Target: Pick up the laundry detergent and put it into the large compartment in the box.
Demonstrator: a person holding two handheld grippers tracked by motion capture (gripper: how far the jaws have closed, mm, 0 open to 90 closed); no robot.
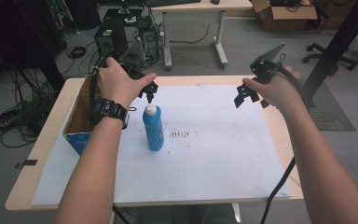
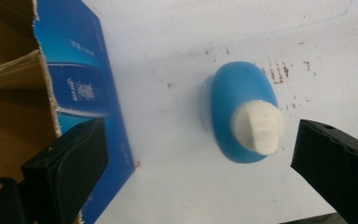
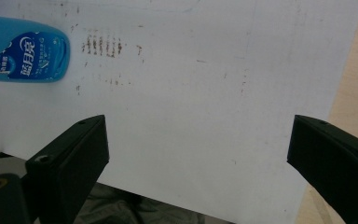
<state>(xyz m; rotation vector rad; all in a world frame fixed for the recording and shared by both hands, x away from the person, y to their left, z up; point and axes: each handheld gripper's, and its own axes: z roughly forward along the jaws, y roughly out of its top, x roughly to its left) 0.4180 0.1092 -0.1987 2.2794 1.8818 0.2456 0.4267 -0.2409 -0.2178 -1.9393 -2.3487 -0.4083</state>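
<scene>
While the blue bottle (image 1: pixel 154 128) stands upright on the white sheet (image 1: pixel 214 158), its long axis vertical and its white cap (image 1: pixel 151 110) pointing up, the left gripper (image 1: pixel 150 95) is held directly above the cap with jaws spread wide and nothing gripped. From the left gripper view the cap (image 2: pixel 257 127) is seen end-on between the jaws. An open blue carton (image 1: pixel 77 123) lies just left of the bottle. The right gripper (image 1: pixel 249 95) is held well apart at the right, jaws wide, empty.
</scene>
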